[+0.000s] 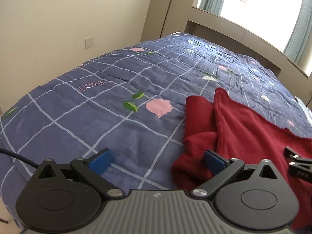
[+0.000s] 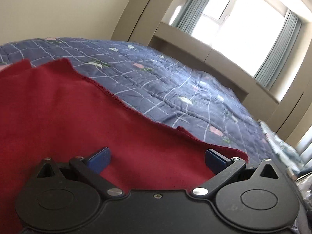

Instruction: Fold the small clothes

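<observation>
A dark red fleece garment [image 1: 243,134] lies spread on the blue checked bedspread [image 1: 97,117], with a rumpled fold at its left side. My left gripper [image 1: 158,160] stands open just above the bed, its right blue pad over the garment's left edge and its left pad over bare bedspread; nothing is between its fingers. In the right wrist view the same red garment [image 2: 68,113] fills the lower left, its hemmed edge running diagonally. My right gripper [image 2: 158,159] hangs wide open over the cloth near that edge, holding nothing.
The bedspread [image 2: 165,89] stretches on toward a beige headboard [image 1: 234,37] and a bright window with teal curtains [image 2: 278,50]. A beige wall [image 1: 58,29] runs along the left. The tip of the other gripper [image 1: 298,161] shows at the right edge of the left wrist view.
</observation>
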### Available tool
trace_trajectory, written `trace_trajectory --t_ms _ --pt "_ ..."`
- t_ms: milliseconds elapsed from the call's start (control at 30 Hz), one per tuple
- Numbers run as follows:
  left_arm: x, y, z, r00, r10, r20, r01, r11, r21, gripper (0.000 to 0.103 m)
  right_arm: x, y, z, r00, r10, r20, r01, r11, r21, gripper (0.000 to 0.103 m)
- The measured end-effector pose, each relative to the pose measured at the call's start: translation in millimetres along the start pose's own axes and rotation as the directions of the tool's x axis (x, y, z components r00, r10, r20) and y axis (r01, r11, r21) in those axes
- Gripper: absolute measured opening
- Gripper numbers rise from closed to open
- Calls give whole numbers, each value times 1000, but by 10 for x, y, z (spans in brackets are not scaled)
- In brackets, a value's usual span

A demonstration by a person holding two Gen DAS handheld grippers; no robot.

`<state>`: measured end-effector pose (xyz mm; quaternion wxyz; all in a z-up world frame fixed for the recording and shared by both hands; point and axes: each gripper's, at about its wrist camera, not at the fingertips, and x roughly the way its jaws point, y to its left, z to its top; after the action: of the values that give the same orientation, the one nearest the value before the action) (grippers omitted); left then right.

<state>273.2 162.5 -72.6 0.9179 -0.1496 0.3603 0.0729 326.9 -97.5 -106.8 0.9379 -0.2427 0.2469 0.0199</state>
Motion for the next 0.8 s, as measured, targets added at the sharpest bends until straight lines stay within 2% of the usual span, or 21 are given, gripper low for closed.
trace_trajectory --t_ms 100,200,800 --pt "28 -35 -97 1000 4 31 -6 998 63 103 -33 58 -20 999 -37 29 38 999 -32 102" --pt "23 -28 -161 998 -4 63 -1 997 80 103 -23 109 -28 998 -54 40 56 998 -43 102" --pt "43 3 -229 994 -24 111 14 996 83 103 -7 1 -50 1000 2 20 -3 1000 30 102"
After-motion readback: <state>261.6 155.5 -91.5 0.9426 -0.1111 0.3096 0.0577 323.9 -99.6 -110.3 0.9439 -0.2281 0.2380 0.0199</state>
